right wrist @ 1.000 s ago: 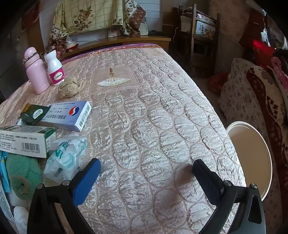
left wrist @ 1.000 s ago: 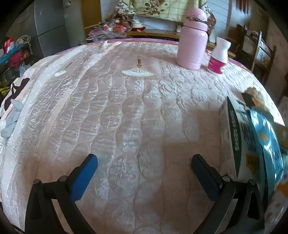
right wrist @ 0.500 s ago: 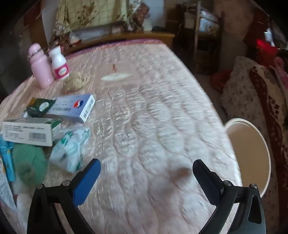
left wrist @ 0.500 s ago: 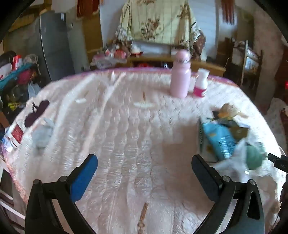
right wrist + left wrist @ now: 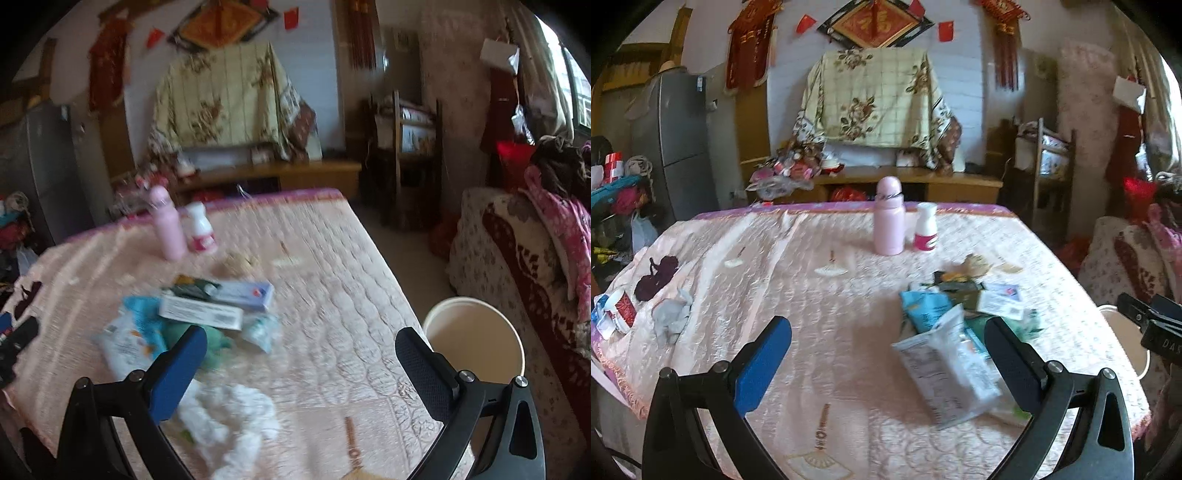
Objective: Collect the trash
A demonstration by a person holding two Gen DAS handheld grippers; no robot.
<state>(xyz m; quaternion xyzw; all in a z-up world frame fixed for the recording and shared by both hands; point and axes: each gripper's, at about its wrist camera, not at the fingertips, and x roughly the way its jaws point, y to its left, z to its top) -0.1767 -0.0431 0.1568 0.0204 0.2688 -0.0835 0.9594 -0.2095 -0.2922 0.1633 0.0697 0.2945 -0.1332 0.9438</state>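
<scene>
A pile of trash lies on the pink quilted table (image 5: 820,317): a white printed wrapper (image 5: 945,373), a blue packet (image 5: 923,310), boxes (image 5: 207,314), a green lump (image 5: 210,343), a clear plastic bag (image 5: 262,332) and crumpled white tissue (image 5: 232,417). A cream bin (image 5: 476,343) stands on the floor beside the table's right edge. My left gripper (image 5: 886,362) is open and empty, above the table's near part, left of the pile. My right gripper (image 5: 303,365) is open and empty, above the near edge between the pile and the bin.
A pink bottle (image 5: 889,221) and a white bottle (image 5: 926,229) stand at the table's far side, with a crumpled brown wad (image 5: 975,264) near them. A grey cloth (image 5: 670,319) and a red-white cup (image 5: 622,308) lie at the left edge. A patterned sofa (image 5: 517,258) stands right of the bin.
Both grippers have pulled back and risen from the table, so the whole table and the room behind now show. Both stay open and empty.
</scene>
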